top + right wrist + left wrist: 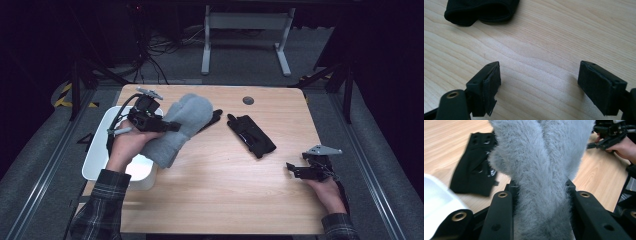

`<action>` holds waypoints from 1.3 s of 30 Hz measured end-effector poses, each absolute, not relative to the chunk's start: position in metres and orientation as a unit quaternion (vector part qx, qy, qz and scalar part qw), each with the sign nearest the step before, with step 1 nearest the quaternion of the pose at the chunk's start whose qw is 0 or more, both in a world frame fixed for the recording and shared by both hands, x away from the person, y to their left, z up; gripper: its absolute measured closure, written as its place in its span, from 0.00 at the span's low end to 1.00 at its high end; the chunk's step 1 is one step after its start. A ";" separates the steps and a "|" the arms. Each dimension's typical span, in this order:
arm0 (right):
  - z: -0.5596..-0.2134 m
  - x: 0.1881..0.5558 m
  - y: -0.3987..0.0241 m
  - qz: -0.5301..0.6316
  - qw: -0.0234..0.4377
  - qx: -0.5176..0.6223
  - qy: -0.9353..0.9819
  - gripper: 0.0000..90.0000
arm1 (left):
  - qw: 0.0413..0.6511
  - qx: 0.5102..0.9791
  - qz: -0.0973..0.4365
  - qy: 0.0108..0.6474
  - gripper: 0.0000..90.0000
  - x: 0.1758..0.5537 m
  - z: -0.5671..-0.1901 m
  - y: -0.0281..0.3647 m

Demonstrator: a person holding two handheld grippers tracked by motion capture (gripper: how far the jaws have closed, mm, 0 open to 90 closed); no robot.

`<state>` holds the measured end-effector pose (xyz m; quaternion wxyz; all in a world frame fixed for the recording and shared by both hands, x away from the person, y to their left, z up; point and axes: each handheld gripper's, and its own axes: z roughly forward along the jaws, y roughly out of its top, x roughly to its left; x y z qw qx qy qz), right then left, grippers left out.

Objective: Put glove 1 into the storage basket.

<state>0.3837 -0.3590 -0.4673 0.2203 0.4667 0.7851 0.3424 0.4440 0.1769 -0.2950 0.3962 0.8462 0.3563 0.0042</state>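
The left gripper (167, 126) has its jaws squeezed on the fluffy grey mitten (182, 127), holding it at the left of the tabletop (225, 175), right beside the white bin (100, 155). It looks ready to go in the bin, but is not in yet. A black glove (251, 135) waits in the middle. The right gripper (292, 169) rests with jaws open, holding nothing.

The wooden surface (220, 170) is evenly lit from above while the floor around it lies in darkness. Soft shadows sit under the black glove (251, 135). The grey mitten (541, 170) looks fuzzy and slightly blurred close up.
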 end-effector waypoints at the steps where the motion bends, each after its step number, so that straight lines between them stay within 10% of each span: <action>1: -0.467 0.384 -0.359 0.342 0.220 0.467 0.785 0.21 | 0.398 0.842 0.005 0.363 0.73 0.443 -0.294 0.184; 39: -0.467 0.384 -0.359 0.342 0.221 0.468 0.784 0.21 | 0.320 0.775 -0.034 0.543 0.71 0.473 -0.397 0.299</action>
